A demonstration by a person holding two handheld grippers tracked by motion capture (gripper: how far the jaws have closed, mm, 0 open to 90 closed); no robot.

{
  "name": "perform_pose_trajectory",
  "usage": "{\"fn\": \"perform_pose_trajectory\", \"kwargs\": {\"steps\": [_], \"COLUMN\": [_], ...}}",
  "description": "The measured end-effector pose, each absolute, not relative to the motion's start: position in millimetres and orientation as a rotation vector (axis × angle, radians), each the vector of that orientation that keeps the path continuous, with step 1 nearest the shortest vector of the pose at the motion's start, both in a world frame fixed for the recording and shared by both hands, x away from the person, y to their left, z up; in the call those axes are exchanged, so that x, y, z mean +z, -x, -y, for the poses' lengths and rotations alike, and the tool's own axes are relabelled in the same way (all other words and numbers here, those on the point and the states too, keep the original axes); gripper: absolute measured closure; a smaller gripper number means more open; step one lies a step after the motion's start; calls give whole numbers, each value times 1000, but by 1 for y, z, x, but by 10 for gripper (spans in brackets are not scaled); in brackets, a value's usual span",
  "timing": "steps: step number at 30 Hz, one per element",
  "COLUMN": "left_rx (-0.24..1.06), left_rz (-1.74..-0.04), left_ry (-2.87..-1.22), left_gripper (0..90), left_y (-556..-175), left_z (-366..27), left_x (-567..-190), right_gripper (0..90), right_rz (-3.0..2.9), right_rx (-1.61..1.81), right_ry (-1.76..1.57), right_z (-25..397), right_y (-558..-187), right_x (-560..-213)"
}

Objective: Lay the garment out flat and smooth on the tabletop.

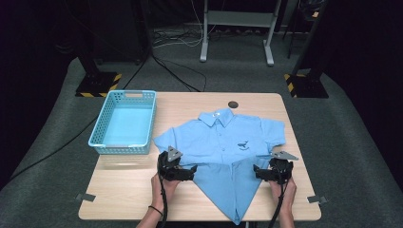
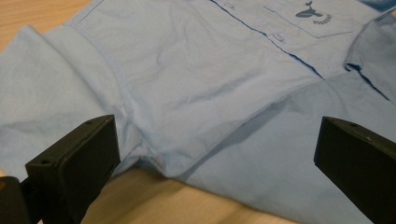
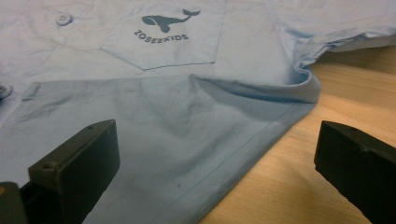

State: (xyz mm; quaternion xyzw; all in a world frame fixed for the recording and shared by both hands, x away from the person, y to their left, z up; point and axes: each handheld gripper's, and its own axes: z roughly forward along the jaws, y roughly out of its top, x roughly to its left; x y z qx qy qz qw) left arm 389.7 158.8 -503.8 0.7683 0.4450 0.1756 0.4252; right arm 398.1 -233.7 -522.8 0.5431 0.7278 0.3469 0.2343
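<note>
The light-blue short-sleeved cotton shirt (image 1: 223,142) lies front-up on the pale wooden table (image 1: 123,190), its lower half already turned up into a point that hangs toward the near edge. It looks light, soft and floppy, so it will likely sag and slide unless pinched at a doubled edge or seam. The left gripper (image 1: 177,172) sits just beside the shirt's side fold, jaws spread wide, nothing between them; ahead of it, the sleeve seam offers a firm bite. The right gripper (image 1: 272,174) mirrors it, jaws apart and empty, the stitched hem (image 3: 261,140) just in front. Both hands rest low on the table, forearms level, tools pointing inward. A blue plastic basket (image 1: 124,122) waits beyond the left gripper.
</note>
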Motion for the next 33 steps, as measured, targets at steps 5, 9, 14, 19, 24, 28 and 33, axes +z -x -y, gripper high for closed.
{"fn": "perform_pose_trajectory", "kwargs": {"steps": [5,9,14,19,24,28,33], "left_rx": [362,349,345,381,450,446,447], "left_rz": [-1071,-1047,-1068,-1083,-1078,-1066,-1068], "left_ry": [-1975,-2017,-2062,-2078,-2134,-2139,-2138], "left_gripper": [1,1,0,9,7,5,4], "left_y": [-377,-378,-388,-398,-413,-426,-443], "left_z": [-142,-124,-115,-116,-115,-115,-116], "left_x": [-513,-521,-527,-528,-528,-528,-528], "right_gripper": [0,0,0,0,0,0,0], "right_rz": [-2045,-2092,-2099,-2071,-2029,-2006,-1987], "right_rx": [949,916,882,873,856,846,838], "right_ry": [-1456,-1428,-1448,-1480,-1522,-1541,-1561], "right_z": [225,216,210,210,207,205,201], "right_y": [-393,-388,-385,-386,-388,-390,-399], "right_x": [-524,-526,-527,-528,-528,-528,-528]}}
